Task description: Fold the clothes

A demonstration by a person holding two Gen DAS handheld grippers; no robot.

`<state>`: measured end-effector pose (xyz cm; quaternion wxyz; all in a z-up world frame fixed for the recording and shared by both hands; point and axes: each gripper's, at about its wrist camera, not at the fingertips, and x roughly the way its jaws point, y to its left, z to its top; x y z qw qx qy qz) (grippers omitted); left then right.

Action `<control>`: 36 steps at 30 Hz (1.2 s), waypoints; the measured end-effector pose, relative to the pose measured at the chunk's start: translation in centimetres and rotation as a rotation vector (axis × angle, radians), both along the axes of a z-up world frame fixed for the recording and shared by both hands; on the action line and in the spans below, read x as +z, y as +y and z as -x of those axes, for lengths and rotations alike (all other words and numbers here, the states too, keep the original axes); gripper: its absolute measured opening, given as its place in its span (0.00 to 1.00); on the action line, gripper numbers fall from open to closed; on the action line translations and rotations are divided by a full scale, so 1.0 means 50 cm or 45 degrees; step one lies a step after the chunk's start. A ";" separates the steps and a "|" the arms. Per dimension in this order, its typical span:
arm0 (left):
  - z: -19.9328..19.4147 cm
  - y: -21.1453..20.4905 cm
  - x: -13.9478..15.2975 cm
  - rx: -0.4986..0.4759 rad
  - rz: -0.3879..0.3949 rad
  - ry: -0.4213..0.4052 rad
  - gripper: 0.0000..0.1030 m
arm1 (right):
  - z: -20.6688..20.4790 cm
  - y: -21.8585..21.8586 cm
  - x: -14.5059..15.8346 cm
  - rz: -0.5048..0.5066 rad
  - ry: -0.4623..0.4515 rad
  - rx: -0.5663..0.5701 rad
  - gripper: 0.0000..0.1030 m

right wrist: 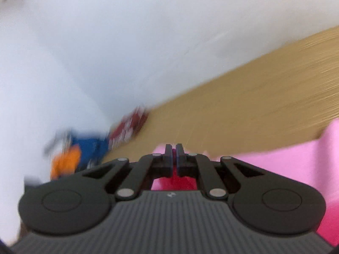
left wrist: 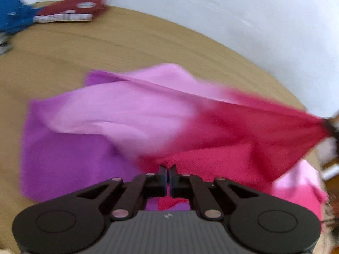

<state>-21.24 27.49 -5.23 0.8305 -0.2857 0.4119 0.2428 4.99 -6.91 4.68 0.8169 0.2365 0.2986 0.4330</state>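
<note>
Both the left gripper (left wrist: 168,169) and right gripper (right wrist: 174,148) are clenched on a pink-and-purple cloth (left wrist: 118,114) stretched mid-frame above the table (left wrist: 106,42); a thin pinch could slip loose.

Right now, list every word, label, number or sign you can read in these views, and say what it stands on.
Nothing can be read.
Folded dark red garment at the table's far end: white print, too blurred.
Crumpled blue garment: small white mark, too blurred.
Grey ribbed tool body: small white emblem, no letters legible.

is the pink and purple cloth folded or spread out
Partly folded: the pink, purple and red fleece cloth lies on the wooden table with one red corner lifted and pulled across itself.
</note>
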 end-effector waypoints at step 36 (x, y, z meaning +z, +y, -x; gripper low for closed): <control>-0.017 -0.151 -0.053 -0.303 -0.169 0.352 0.40 | 0.310 0.299 -0.167 0.951 -0.679 0.875 0.50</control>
